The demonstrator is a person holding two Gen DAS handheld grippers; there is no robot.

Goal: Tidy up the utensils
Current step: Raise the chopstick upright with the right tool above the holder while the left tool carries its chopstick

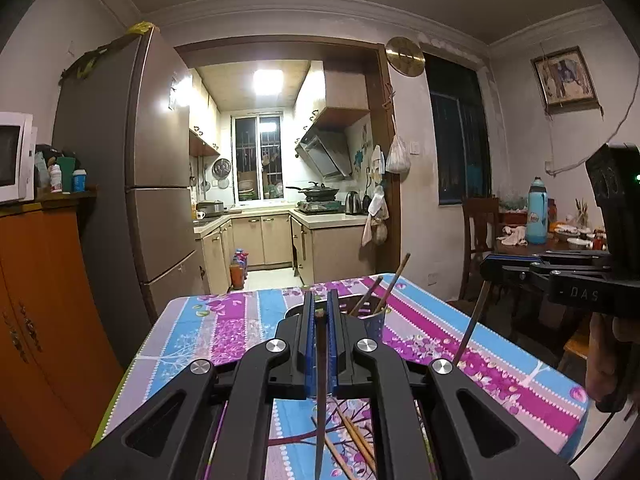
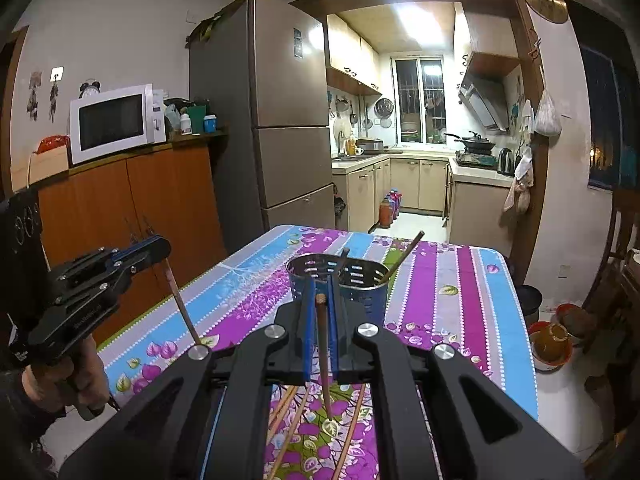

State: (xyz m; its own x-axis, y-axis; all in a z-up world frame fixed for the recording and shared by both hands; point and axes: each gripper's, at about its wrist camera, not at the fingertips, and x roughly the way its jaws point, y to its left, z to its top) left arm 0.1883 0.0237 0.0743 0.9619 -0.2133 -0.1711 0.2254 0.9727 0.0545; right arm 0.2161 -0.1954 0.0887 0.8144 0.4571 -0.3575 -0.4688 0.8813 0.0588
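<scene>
Two close tool-mounted views over one table [image 1: 224, 320], both apparently facing the kitchen.

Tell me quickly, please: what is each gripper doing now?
Left gripper: closed on one chopstick.
Right gripper: closed on another chopstick.

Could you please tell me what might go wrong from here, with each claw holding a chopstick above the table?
Each chopstick is pinched near its top and hangs down, so it could swing or slip. The holder is narrow, and chopsticks already lean inside; an insertion might snag. Loose chopsticks lie below.
</scene>
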